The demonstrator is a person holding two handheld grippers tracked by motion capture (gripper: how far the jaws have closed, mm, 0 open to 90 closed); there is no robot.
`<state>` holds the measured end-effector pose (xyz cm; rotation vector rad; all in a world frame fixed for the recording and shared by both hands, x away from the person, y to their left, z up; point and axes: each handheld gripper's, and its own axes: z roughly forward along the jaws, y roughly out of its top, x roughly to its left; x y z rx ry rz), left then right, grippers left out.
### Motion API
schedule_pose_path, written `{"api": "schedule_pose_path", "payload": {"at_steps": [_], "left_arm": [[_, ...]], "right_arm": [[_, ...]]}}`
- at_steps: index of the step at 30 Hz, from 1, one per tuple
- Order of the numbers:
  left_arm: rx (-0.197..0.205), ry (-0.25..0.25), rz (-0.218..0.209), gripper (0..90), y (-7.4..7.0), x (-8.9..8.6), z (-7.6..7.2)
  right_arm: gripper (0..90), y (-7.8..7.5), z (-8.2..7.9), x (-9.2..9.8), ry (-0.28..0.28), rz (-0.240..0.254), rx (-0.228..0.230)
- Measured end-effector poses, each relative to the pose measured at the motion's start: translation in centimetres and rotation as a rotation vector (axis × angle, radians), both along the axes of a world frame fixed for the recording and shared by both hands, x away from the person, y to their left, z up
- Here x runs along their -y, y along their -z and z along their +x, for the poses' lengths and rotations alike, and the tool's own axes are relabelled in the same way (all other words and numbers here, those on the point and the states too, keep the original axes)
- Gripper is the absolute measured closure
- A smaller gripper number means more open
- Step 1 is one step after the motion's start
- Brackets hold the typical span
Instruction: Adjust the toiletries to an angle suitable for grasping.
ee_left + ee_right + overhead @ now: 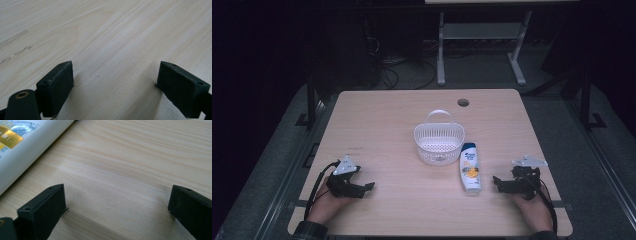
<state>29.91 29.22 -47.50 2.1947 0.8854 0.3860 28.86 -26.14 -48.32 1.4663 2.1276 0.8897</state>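
Both grippers parked with jaws apart; bottle lies nearer the right one.

High view: the shampoo bottle point(470, 168) lies flat just right of the basket point(439, 142), long axis running away from the person, blue cap far. The right gripper point(498, 182) points left toward it; the left gripper point(368, 187) sits well apart.
Left gripper view: jaws apart over bare table point(120, 37).
Right gripper view: jaws apart, empty; bottle at upper left.

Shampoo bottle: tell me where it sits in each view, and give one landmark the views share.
High view: the shampoo bottle lies flat right of centre, beside the white basket, to the left of the right tool.
Left gripper view: bare wood between open jaws of the left tool.
Right gripper view: its white side and gold label fill the top left corner.
Shared landmark: the light wood table, whose grain also runs through both gripper views.
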Motion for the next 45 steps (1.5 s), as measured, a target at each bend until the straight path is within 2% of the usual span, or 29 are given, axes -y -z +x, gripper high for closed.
{"api": "schedule_pose_path", "payload": {"at_steps": [5, 7, 12, 13, 14, 15, 16, 17, 18, 19, 22, 31, 36, 45], "left_arm": [[0.0, -0.001, -0.003, 13.0, 0.0, 0.0, 0.0], [0.001, -0.002, -0.003, 13.0, 0.0, 0.0, 0.0], [0.002, 0.001, -0.001, 13.0, 0.0, 0.0, 0.0], [0.002, 0.001, -0.001, 13.1, 0.0, 0.0, 0.0], [0.002, 0.002, -0.003, 13.0, 0.0, 0.0, 0.0], [0.002, 0.002, -0.003, 13.1, 0.0, 0.0, 0.0], [0.002, 0.002, -0.003, 13.1, 0.0, 0.0, 0.1], [0.002, 0.002, -0.002, 13.1, 0.0, 0.0, 0.0], [0.002, 0.002, -0.003, 13.1, 0.0, 0.0, 0.0], [0.002, 0.002, -0.003, 13.1, 0.0, 0.0, 0.0], [0.002, 0.002, -0.003, 13.1, 0.0, 0.0, 0.0], [0.002, 0.002, -0.003, 13.1, 0.0, 0.0, 0.0], [0.002, 0.003, -0.003, 13.1, 0.0, 0.0, 0.1], [0.002, 0.008, -0.003, 13.0, 0.0, 0.1, 0.2]], "right_arm": [[0.7, 0.0, 0.0, 0.0, 0.001, 0.0, 0.0], [6.3, -0.1, -0.1, 0.0, 0.006, -0.002, -0.007], [40.7, -1.1, -0.6, 0.0, 0.016, -0.003, -0.019], [40.7, -1.1, -0.6, 0.0, 0.016, -0.003, -0.019], [53.1, -1.4, -0.8, -0.1, 0.013, 0.006, -0.016], [53.1, -1.4, -0.8, -0.1, 0.013, 0.006, -0.016], [64.2, -1.8, -0.9, -0.2, 0.002, 0.012, -0.015], [64.2, -1.8, -0.9, -0.2, 0.002, 0.012, -0.015], [75.2, -2.2, -0.9, -0.3, -0.013, 0.028, -0.013], [75.2, -2.2, -0.9, -0.3, -0.013, 0.028, -0.013], [89.5, -2.8, -1.0, -0.4, -0.052, 0.067, -0.015], [89.7, -4.2, -1.0, -0.4, -0.107, 0.133, -0.005], [89.6, -5.3, -0.3, -0.7, -0.134, 0.178, 0.006], [89.6, -6.2, 0.4, -1.6, -0.164, 0.204, 0.018]]}}
